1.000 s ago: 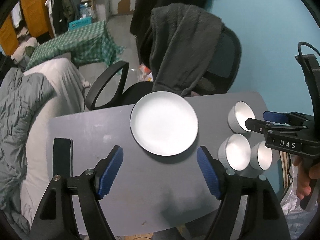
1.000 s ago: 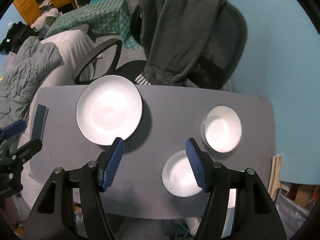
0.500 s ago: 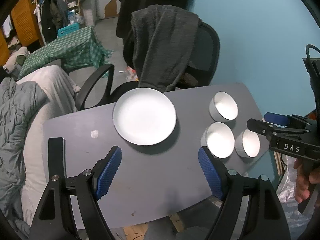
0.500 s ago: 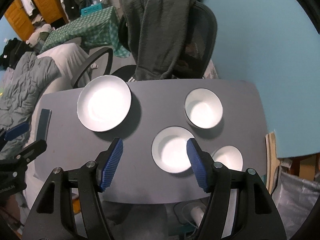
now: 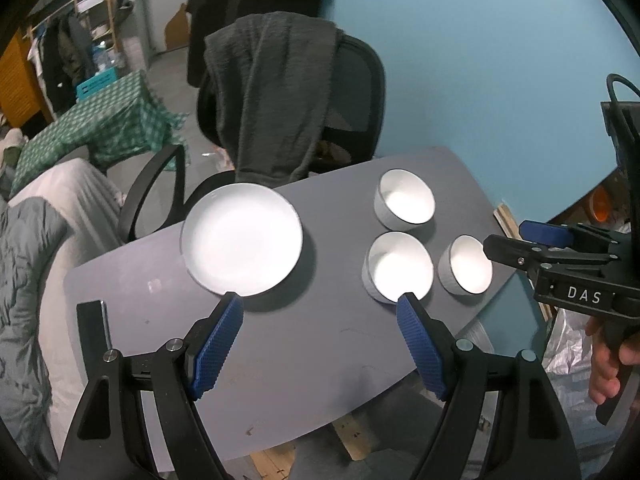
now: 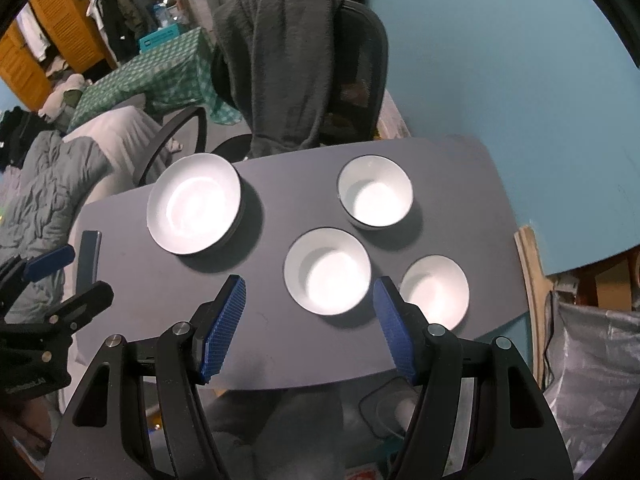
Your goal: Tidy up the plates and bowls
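A white plate (image 5: 241, 239) lies on the grey table (image 5: 300, 344) at the far left; it also shows in the right wrist view (image 6: 194, 203). Three white bowls stand on the right: a far bowl (image 6: 375, 196), a middle bowl (image 6: 327, 276) and a near-right bowl (image 6: 434, 291). They show in the left wrist view as the far bowl (image 5: 405, 204), the middle bowl (image 5: 398, 266) and the right bowl (image 5: 466, 265). My left gripper (image 5: 320, 344) is open and empty above the table's front. My right gripper (image 6: 308, 326) is open and empty, above the middle bowl's near side.
A black phone (image 5: 93, 328) lies at the table's left edge. A black office chair (image 6: 304, 76) draped with a grey garment stands behind the table against a blue wall. A bed with grey bedding (image 5: 24, 264) is on the left.
Both grippers have pulled back and up from the table, so more of it shows. The plate and bowls have not moved. Both grippers stay open.
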The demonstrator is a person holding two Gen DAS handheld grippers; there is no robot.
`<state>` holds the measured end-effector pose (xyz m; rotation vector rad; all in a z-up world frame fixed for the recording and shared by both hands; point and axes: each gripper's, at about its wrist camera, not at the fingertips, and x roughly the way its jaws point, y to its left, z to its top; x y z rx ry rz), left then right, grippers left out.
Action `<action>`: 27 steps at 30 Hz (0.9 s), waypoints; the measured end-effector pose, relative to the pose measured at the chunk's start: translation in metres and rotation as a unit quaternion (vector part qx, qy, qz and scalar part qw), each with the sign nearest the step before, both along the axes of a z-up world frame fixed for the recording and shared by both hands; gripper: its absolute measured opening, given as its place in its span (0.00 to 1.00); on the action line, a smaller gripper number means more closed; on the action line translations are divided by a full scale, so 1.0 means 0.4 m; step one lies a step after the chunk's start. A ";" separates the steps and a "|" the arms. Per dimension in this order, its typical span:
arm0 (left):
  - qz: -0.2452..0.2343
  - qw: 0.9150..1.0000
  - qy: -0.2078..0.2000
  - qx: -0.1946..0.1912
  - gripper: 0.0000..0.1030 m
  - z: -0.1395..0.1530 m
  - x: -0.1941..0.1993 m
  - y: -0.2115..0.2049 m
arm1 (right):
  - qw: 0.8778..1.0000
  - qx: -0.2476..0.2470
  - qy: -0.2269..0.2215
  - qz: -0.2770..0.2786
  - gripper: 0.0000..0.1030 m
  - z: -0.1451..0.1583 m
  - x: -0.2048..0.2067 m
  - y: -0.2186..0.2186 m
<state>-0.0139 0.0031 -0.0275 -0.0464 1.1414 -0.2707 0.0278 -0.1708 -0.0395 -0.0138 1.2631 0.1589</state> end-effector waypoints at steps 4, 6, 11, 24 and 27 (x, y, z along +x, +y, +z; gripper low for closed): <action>-0.007 1.000 0.003 -0.002 0.78 -0.003 0.009 -0.030 | 1.000 -0.005 0.002 -0.008 0.64 -0.001 -0.001 -0.028; -0.010 1.000 0.007 -0.004 0.78 -0.005 0.017 -0.047 | 1.000 -0.006 0.005 -0.009 0.64 -0.006 0.002 -0.043; -0.015 1.000 0.014 0.000 0.78 -0.023 0.046 -0.084 | 1.000 -0.007 0.014 -0.012 0.64 -0.020 0.016 -0.086; 0.012 0.998 0.066 0.008 0.78 -0.145 0.139 -0.187 | 0.998 0.000 0.051 0.025 0.64 -0.136 0.112 -0.175; 0.024 0.996 0.084 0.005 0.78 -0.193 0.158 -0.199 | 0.997 0.012 0.067 0.040 0.64 -0.183 0.134 -0.183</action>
